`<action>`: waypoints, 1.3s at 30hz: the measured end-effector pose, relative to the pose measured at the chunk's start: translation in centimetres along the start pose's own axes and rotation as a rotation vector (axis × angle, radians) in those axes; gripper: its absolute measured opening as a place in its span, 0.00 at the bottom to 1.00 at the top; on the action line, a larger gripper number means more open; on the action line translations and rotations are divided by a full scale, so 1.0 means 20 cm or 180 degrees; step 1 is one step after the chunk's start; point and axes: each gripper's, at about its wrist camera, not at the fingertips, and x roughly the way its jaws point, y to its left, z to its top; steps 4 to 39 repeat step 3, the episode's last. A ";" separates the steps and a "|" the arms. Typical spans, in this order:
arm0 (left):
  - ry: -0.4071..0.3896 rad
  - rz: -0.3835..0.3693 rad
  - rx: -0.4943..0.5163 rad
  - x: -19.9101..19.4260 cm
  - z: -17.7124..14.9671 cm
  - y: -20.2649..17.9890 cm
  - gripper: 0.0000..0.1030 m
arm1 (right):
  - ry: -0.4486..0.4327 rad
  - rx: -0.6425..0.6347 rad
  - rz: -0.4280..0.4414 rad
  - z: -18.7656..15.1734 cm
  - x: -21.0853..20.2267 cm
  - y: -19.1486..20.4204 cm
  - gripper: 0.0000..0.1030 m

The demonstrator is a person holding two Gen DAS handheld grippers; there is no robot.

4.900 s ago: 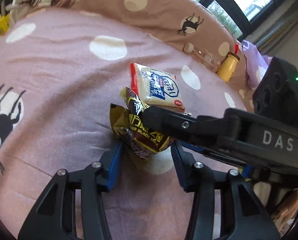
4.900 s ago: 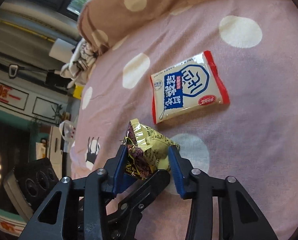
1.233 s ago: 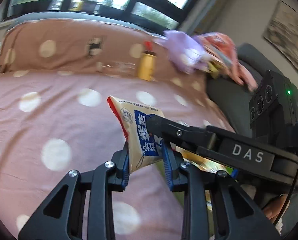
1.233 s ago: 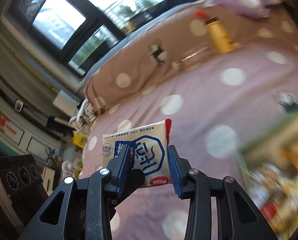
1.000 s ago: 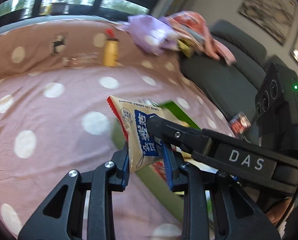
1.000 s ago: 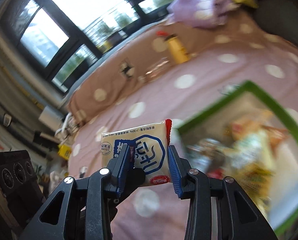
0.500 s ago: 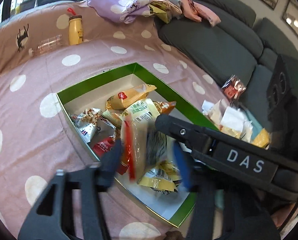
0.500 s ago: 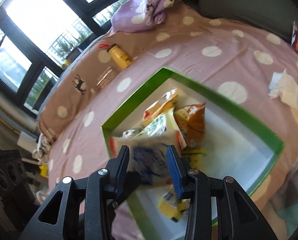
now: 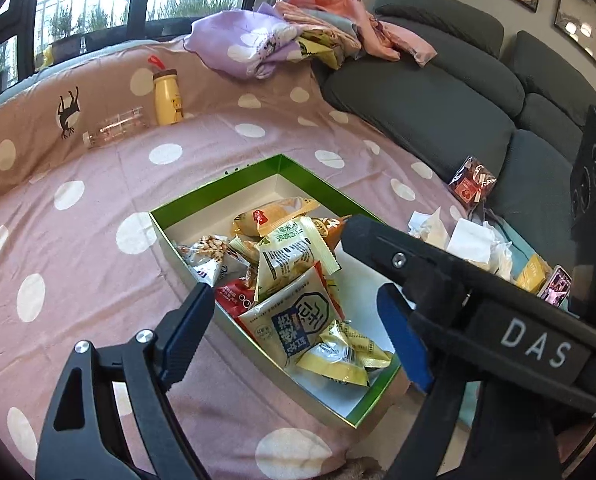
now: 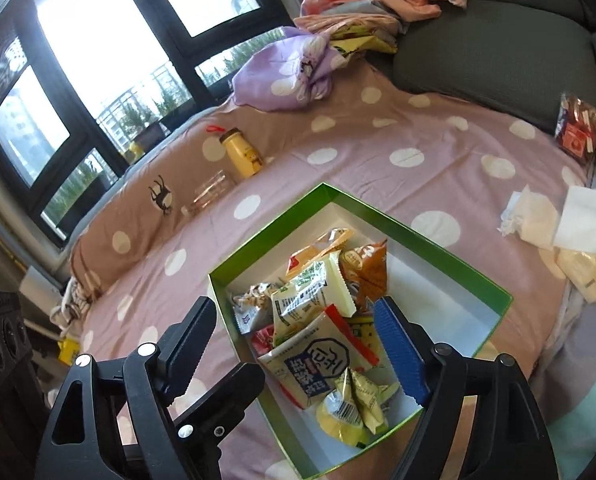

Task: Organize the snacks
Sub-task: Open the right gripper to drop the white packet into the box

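Observation:
A green box (image 9: 218,188) with a white inside sits on the pink dotted cover and holds several snack packets. The cream packet with a blue label and red edge (image 9: 298,320) lies flat on top of the others near the box's front. My left gripper (image 9: 298,300) hangs above it with jaws opening and nothing between the pads. In the right wrist view the same packet (image 10: 317,360) lies in the green box (image 10: 266,236) below my right gripper (image 10: 294,308), whose jaws are also opening and empty. The right gripper's black body (image 9: 477,300) crosses the left wrist view.
A yellow bottle (image 9: 166,98) and a clear bottle (image 9: 114,128) lie at the far edge of the cover. Crumpled clothes (image 9: 258,40) pile on a grey sofa (image 9: 437,112). White tissues (image 9: 469,236) and a red packet (image 9: 471,184) lie right of the box.
Both grippers carried the cream packet from the bare cover over to the green box. Both jaws then opened and the packet dropped into the box onto the other snacks.

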 end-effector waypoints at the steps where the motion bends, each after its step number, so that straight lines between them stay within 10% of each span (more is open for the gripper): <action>1: -0.0008 0.0008 0.0006 -0.01 0.00 0.00 0.81 | -0.0023 0.0028 -0.0032 -0.01 -0.01 0.00 0.80; 39: -0.0012 0.0040 0.0006 -0.02 -0.01 0.00 0.81 | -0.0029 0.0065 -0.0081 -0.02 -0.02 0.00 0.84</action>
